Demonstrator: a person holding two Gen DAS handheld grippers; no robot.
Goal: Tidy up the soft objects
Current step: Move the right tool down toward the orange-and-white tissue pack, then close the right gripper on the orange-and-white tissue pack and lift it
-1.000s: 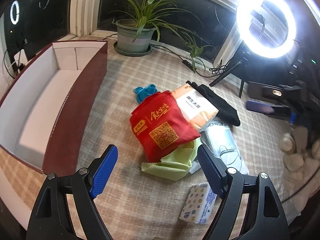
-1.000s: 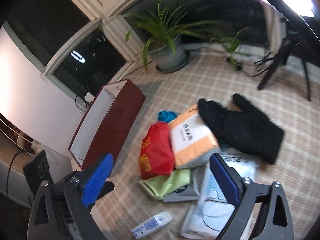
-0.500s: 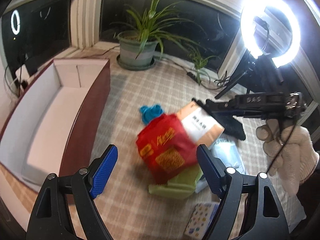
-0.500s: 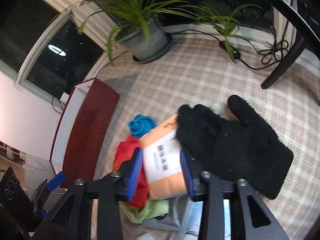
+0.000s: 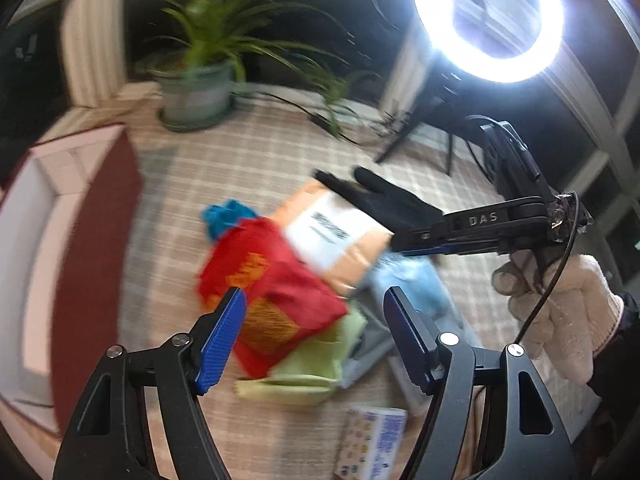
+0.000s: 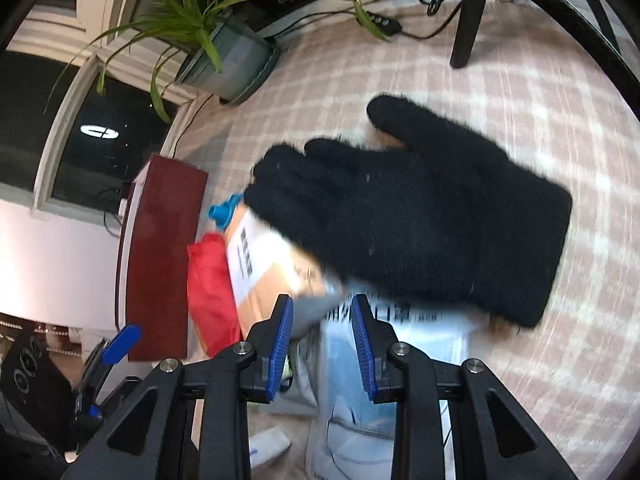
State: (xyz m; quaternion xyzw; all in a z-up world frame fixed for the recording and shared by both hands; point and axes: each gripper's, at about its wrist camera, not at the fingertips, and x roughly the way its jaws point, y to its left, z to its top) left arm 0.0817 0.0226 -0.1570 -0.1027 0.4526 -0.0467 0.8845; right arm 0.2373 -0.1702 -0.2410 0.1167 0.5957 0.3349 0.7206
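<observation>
We see the checked surface (image 5: 256, 160) stretching under everything, with the long dark-red box (image 5: 94, 248), white inside, lying along its left edge. Only the left wrist view shows that white interior; the right wrist view gives us just the red outer wall. The left view alone also shows the lit ring light (image 5: 488, 20) on its stand, while both views catch the potted plant (image 6: 236, 56) at the far side.

In the middle lies the heap of soft things. The black glove (image 6: 420, 216) fills much of the right view, lying flat across the orange-and-white tissue pack (image 6: 272, 264) and over the top of the pale blue plastic packet (image 6: 400, 360). In the left view that glove is small and half hidden behind the right gripper (image 5: 404, 240), seen side-on, held by a hand (image 5: 560, 308) in a white knit glove. The red bag (image 5: 276, 288) overlaps a light green cloth (image 5: 308, 364), a blue item (image 5: 226, 216) peeks out behind it, and a small patterned tissue packet (image 5: 372, 440) lies nearest.

The left gripper (image 5: 314, 340) hovers above the red bag, its jaws wide though they have just been closing, nothing between them. The right gripper's jaws have narrowed, with a gap between the pads; they hang over the blue packet just below the glove's cuff, gripping nothing.
</observation>
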